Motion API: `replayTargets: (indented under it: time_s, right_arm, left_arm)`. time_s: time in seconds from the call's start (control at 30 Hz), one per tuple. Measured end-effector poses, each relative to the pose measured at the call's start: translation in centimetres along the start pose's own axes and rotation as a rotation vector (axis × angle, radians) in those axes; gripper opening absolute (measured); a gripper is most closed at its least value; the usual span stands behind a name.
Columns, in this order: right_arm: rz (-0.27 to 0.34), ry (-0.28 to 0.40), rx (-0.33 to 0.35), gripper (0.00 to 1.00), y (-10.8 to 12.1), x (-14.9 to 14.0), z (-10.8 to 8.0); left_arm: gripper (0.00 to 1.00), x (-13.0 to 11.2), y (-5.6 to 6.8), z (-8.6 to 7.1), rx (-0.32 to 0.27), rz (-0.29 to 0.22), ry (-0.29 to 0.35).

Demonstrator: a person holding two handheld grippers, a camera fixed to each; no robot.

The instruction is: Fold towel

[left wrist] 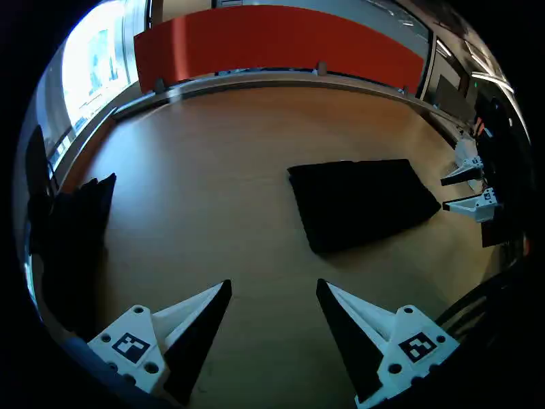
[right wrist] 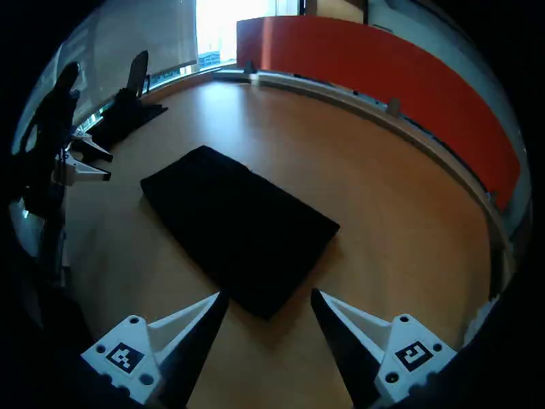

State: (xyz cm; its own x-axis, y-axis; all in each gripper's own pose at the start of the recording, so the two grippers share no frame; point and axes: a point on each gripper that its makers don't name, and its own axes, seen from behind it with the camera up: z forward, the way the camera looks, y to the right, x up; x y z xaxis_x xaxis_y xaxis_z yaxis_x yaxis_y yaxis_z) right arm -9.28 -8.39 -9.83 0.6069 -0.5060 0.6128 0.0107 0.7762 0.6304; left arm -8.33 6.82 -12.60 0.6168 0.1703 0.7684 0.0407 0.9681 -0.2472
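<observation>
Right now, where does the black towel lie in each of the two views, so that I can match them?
Left gripper view: the black towel lies right of centre on the wooden table, ahead of the left gripper.
Right gripper view: the towel lies at the centre, its near corner close to the right gripper.
Shared landmark: the red panel along the table's far edge.
</observation>
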Motion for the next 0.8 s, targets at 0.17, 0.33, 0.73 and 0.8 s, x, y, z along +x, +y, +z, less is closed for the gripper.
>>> replayTargets:
  time_s: [0.17, 0.33, 0.73, 0.8]
  right_arm:
    - [-0.028, -0.033, 0.022, 0.9, -0.3, -1.1, 0.5]
    - [-0.047, -0.066, 0.019, 0.82, 0.1, -2.1, 1.0]
    - [-0.08, -0.107, 0.078, 0.49, -0.3, -3.0, 1.3]
    - [-0.088, -0.115, 0.086, 0.41, -0.4, -3.1, 1.3]
  left_arm:
    - [0.92, -0.5, -0.2, -0.7, 0.006, -0.011, 0.002]
    - [0.92, -0.9, -0.3, -1.5, 0.014, -0.026, 0.005]
    - [0.92, -1.6, -0.7, -2.5, 0.027, -0.041, 0.005]
    - [0.93, -1.7, -0.7, -2.7, 0.028, -0.045, 0.005]
